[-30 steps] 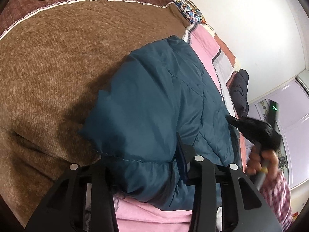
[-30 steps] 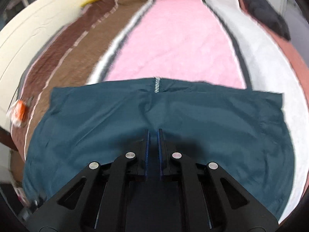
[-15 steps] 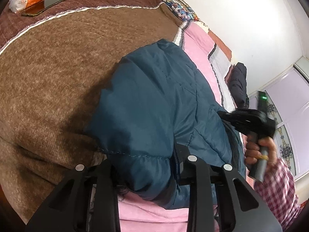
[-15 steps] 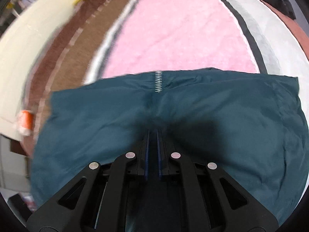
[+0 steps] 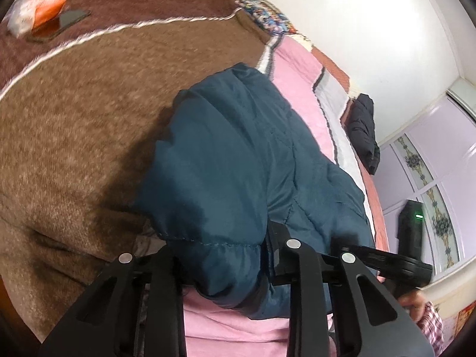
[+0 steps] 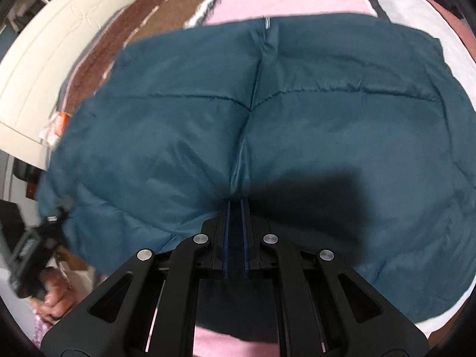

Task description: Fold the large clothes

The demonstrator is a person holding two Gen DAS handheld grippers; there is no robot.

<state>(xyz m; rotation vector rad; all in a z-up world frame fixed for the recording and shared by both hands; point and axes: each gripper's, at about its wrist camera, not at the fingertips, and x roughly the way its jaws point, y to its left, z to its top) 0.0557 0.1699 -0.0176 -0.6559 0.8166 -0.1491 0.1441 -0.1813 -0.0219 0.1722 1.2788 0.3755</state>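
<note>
A large teal quilted jacket (image 5: 238, 160) lies on a bed; in the right wrist view the jacket (image 6: 297, 113) spreads wide, its zipper (image 6: 267, 24) at the far edge. My left gripper (image 5: 226, 255) is shut on the jacket's elasticated edge, the fabric bunched between its fingers. My right gripper (image 6: 235, 223) is shut on the jacket's near edge at the middle seam. The right gripper's body (image 5: 395, 263) shows at the right of the left wrist view. The left gripper (image 6: 56, 223) shows at the jacket's left corner in the right wrist view.
The bed carries a brown fleece blanket (image 5: 89, 104) and a pink blanket (image 5: 294, 68). A phone (image 5: 71, 17) and an orange-and-white packet (image 5: 38, 3) lie at the far left. A dark garment (image 5: 364, 128) lies by the wall. A cream headboard (image 6: 53, 59) stands left.
The jacket's far edge has moved away and more of its quilted surface has come into the right wrist view. The right gripper has come close beside my left gripper. Both stay shut.
</note>
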